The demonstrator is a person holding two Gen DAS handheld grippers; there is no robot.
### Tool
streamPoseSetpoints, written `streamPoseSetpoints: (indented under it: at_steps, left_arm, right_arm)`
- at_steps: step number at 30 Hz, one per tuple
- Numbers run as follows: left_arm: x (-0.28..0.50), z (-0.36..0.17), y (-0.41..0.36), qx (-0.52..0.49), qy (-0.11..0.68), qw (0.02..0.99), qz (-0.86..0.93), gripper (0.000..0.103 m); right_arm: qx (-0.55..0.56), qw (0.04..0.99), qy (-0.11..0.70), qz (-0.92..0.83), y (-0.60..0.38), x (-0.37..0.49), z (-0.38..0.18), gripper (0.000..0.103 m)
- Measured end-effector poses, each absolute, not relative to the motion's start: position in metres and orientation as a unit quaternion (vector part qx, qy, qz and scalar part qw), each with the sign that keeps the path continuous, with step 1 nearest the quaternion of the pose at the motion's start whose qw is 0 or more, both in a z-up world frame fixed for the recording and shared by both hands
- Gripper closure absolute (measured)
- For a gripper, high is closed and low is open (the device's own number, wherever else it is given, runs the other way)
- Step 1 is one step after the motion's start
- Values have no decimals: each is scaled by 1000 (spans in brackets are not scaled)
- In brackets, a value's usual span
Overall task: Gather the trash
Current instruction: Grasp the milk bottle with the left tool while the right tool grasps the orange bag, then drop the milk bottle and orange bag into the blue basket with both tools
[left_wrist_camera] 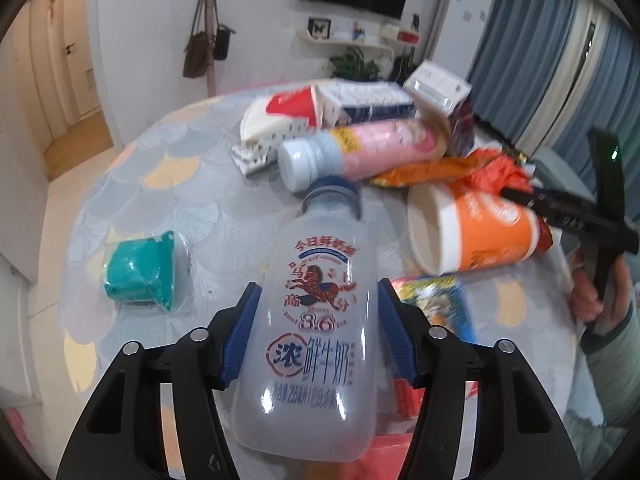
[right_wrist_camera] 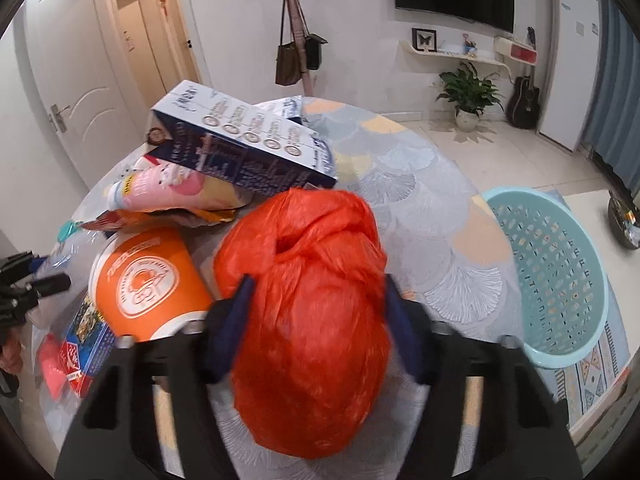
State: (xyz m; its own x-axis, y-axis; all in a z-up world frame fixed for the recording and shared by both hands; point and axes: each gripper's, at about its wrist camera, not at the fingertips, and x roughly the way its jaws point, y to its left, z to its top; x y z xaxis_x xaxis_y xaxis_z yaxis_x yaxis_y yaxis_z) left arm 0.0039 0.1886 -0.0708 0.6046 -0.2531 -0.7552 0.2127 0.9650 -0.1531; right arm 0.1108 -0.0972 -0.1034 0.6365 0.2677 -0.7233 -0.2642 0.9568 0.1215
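My left gripper (left_wrist_camera: 318, 300) is shut on a translucent milk bottle (left_wrist_camera: 316, 320) with a blue cap and a red horse print, held above the round table (left_wrist_camera: 160, 184). My right gripper (right_wrist_camera: 316, 292) is shut on a crumpled orange plastic bag (right_wrist_camera: 312, 300), which also shows in the left wrist view (left_wrist_camera: 500, 170). An orange paper cup (left_wrist_camera: 472, 236) lies on its side; it also shows in the right wrist view (right_wrist_camera: 148, 280). A pink bottle (left_wrist_camera: 368, 148), blue-white cartons (right_wrist_camera: 244, 140), an orange wrapper (left_wrist_camera: 424, 172) and a teal cup (left_wrist_camera: 142, 272) lie on the table.
A light blue perforated basket (right_wrist_camera: 556, 272) stands on the floor right of the table. A colourful snack packet (left_wrist_camera: 440, 300) lies under my left gripper. A coat stand with bags (right_wrist_camera: 298, 52), a plant (right_wrist_camera: 468, 92) and a guitar (right_wrist_camera: 524, 100) stand by the far wall.
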Motion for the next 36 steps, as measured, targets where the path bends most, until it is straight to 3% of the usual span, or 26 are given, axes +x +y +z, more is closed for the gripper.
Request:
streamPoseSetpoints:
  at_steps: [3,5,16,24,36]
  left_arm:
    - [1,-61,187,-42,406,904,-128,49]
    - [0,-54,184,-44,392,911,-124,49]
    - [2,-2,154,-75,319,935,-133,49]
    - [38,27,68,-60,292,933,-202,49]
    - [123,-1,-101,-48,337,897,-282,49]
  right_arm:
    - [-9,908,393,146,-93,106,-98,78]
    - [-22,914,382,134,-93,101,-92,82]
    - [12,942,319,105,-136,82,-44,83]
    - [53,950,307,32,-216,96,-30,83]
    - [151,903,394,-82,-340,145,-89,83]
